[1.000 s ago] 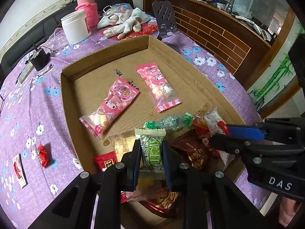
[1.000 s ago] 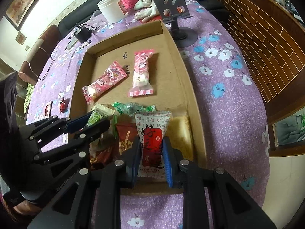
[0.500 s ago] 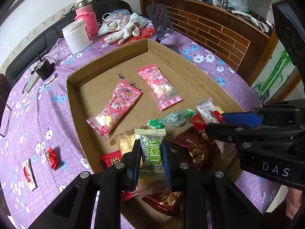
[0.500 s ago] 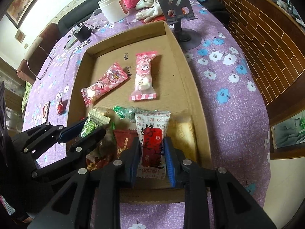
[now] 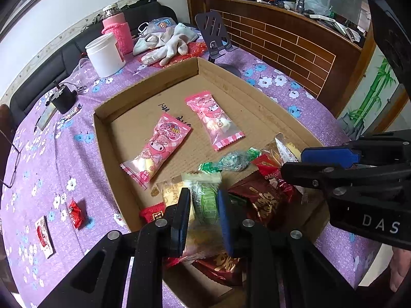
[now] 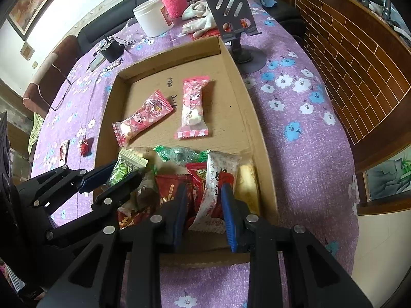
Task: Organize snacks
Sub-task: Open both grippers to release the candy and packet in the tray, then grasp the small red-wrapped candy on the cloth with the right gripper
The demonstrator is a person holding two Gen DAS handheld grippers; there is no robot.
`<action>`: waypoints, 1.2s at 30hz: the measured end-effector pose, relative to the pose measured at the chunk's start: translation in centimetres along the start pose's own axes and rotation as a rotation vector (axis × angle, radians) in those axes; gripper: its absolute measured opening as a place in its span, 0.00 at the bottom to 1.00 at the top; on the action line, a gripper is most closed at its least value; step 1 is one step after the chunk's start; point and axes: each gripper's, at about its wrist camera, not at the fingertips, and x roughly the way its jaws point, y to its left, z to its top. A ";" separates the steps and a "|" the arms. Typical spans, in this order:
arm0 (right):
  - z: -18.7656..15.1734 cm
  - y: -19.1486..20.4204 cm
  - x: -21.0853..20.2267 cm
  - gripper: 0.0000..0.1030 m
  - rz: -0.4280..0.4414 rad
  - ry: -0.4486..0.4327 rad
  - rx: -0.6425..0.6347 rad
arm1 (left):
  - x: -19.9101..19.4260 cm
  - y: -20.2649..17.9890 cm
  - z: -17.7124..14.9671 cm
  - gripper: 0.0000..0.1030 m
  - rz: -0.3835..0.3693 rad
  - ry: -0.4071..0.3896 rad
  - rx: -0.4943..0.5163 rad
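Snack packets sorted in a cardboard tray [image 5: 102, 138] on the worktop

The green packet [image 5: 205, 200] is clamped by the left tool [image 5: 203, 215] at the tray's near edge. The right tool [image 6: 203, 205] is being opened around the white-and-red packet [image 6: 218, 192], whose contact with the pads cannot be judged. Each packet should be set down flat, apart from the pile. The pile's lower packets are hidden by the tools.

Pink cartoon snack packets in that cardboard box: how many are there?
2. One pink packet lies slanted towards the box's left wall; the other pink packet lies beside it, nearer the middle. More could be buried in the mixed snack pile at the near end.
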 end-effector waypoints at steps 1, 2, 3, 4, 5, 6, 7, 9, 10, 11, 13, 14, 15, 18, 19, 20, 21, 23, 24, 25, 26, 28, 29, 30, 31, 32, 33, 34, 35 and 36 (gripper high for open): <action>0.0 0.0 0.0 0.30 -0.001 -0.001 0.001 | -0.1 0.0 0.0 0.26 0.003 -0.002 0.002; -0.1 0.0 -0.1 0.31 -0.001 -0.002 0.002 | -0.2 0.0 -0.1 0.29 0.007 -0.007 0.003; -0.1 0.1 -0.1 0.31 -0.002 -0.002 0.004 | -0.3 0.1 -0.1 0.34 0.009 -0.011 0.003; -0.2 0.1 -0.2 0.31 -0.001 -0.003 0.005 | -0.5 0.1 -0.1 0.39 0.013 -0.017 0.004; -0.2 0.1 -0.2 0.31 -0.003 -0.004 0.007 | -0.7 0.2 -0.1 0.40 0.017 -0.022 0.005; -0.2 0.2 -0.3 0.31 -0.004 -0.005 0.007 | -0.8 0.2 -0.1 0.41 0.019 -0.027 0.006; -0.3 0.2 -0.4 0.31 -0.005 -0.008 0.008 | -0.9 0.3 -0.1 0.41 0.021 -0.031 0.006; -0.3 0.3 -0.6 0.31 -0.008 -0.012 0.010 | -1.3 0.5 -0.2 0.44 0.023 -0.039 0.004; -0.3 0.4 -0.6 0.31 -0.008 -0.013 0.012 | -1.4 0.6 -0.2 0.46 0.023 -0.043 0.002; -0.3 0.5 -0.7 0.31 -0.009 -0.015 0.013 | -1.6 0.7 -0.3 0.47 0.025 -0.048 0.000; -0.4 0.6 -0.8 0.31 -0.013 -0.020 0.016 | -1.8 0.9 -0.4 0.48 0.029 -0.055 -0.001; -0.4 0.8 -0.9 0.32 -0.015 -0.023 0.017 | -2.0 1.1 -0.5 0.48 0.030 -0.060 -0.004; -0.4 0.9 -1.0 0.32 -0.015 -0.025 0.018 | -2.2 1.2 -0.5 0.48 0.030 -0.063 -0.006; -0.4 1.3 -1.1 0.32 -0.015 -0.030 0.019 | -2.8 1.9 -0.8 0.48 0.036 -0.078 -0.014; -0.4 1.5 -1.2 0.32 -0.012 -0.032 0.020 | -3.0 2.1 -0.9 0.48 0.037 -0.082 -0.018; -0.4 1.7 -1.2 0.32 -0.011 -0.033 0.019 | -3.2 2.4 -1.0 0.48 0.039 -0.086 -0.024; -0.4 2.0 -1.2 0.32 -0.010 -0.034 0.016 | -3.5 2.8 -1.1 0.48 0.042 -0.090 -0.030; -0.4 2.7 -1.2 0.32 -0.005 -0.035 0.005 | -3.8 3.3 -1.4 0.48 0.046 -0.094 -0.044; -0.4 3.1 -1.2 0.32 -0.003 -0.035 0.000 | -3.9 3.6 -1.5 0.48 0.049 -0.096 -0.051; -0.4 3.5 -1.2 0.32 0.000 -0.036 -0.005 | -4.2 4.1 -1.7 0.48 0.053 -0.098 -0.061; -0.4 3.9 -1.2 0.32 0.003 -0.036 -0.011 | -4.3 4.4 -1.8 0.48 0.055 -0.099 -0.068; -0.3 4.7 -1.1 0.32 0.007 -0.036 -0.023 | -4.6 5.1 -2.2 0.48 0.061 -0.103 -0.083; -0.3 5.0 -1.1 0.32 0.007 -0.037 -0.027 | -4.8 5.6 -2.5 0.48 0.064 -0.105 -0.091; -0.4 5.5 -1.0 0.32 0.009 -0.036 -0.033 | -5.0 5.8 -2.6 0.48 0.066 -0.106 -0.095; -0.4 5.9 -0.9 0.32 0.012 -0.035 -0.037 | -5.1 6.2 -2.9 0.48 0.069 -0.108 -0.103; -0.4 6.3 -0.9 0.32 0.013 -0.033 -0.041 | -5.3 6.7 -3.2 0.48 0.072 -0.112 -0.114; -0.4 6.7 -0.8 0.32 0.014 -0.031 -0.046 | -5.4 7.1 -3.4 0.48 0.073 -0.112 -0.122; -0.4 7.1 -0.7 0.32 0.016 -0.029 -0.051 | -5.5 7.4 -3.6 0.48 0.074 -0.112 -0.129; -0.4 7.5 -0.6 0.32 0.018 -0.028 -0.055 | -5.6 7.9 -3.9 0.48 0.078 -0.112 -0.141; -0.5 8.0 -0.5 0.32 0.019 -0.026 -0.060 | -5.7 8.4 -4.2 0.48 0.082 -0.113 -0.155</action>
